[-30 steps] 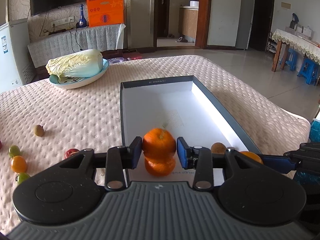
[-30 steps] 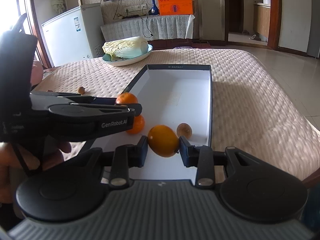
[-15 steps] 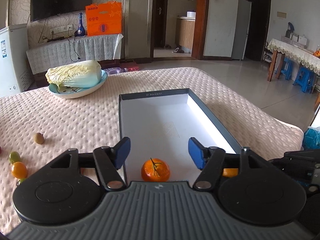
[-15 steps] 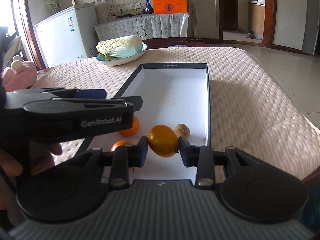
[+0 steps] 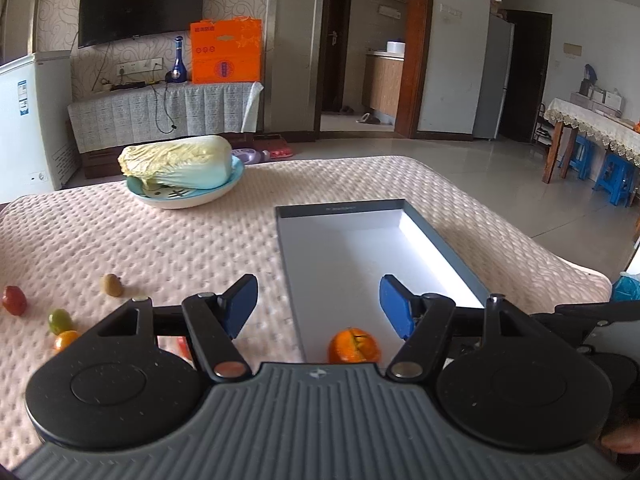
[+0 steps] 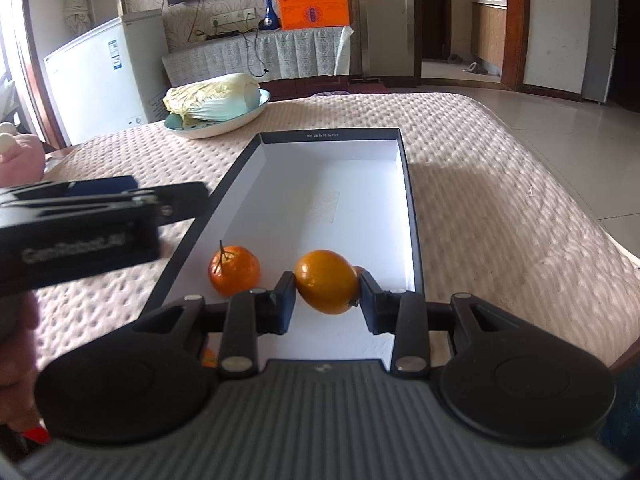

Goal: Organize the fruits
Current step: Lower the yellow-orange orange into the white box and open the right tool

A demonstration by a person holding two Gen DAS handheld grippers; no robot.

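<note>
**Orange held over the box, mandarin lying loose inside**

I am holding a smooth orange (image 6: 326, 281) in my right gripper (image 6: 326, 294), its two pads pressing on the fruit from either side. The orange is hanging above the near end of the white-lined box (image 6: 408, 184), which is stretching away ahead of the gripper on the quilted pink desk (image 6: 500, 208). Just left of the fruit I am carrying, a mandarin with a stem (image 6: 233, 269) is lying on the box floor. A sliver of another small fruit is peeking out behind the orange, too hidden to tell what it is.

My left gripper (image 5: 318, 306) is standing wide with nothing between its blue pads (image 5: 240, 304); its jaws have just been opening. The mandarin (image 5: 354, 346) is sitting below and slightly ahead of it, inside the box (image 5: 444, 240) near the left wall. Off to the left of this gripper, several small fruits are lying on the desk: a brown one (image 5: 112, 285), a red one (image 5: 14, 300), a green one (image 5: 60, 320) and an orange-coloured one (image 5: 66, 339). Farther ahead, a cabbage (image 5: 178, 162) is resting in a dish (image 5: 188, 198).
</note>
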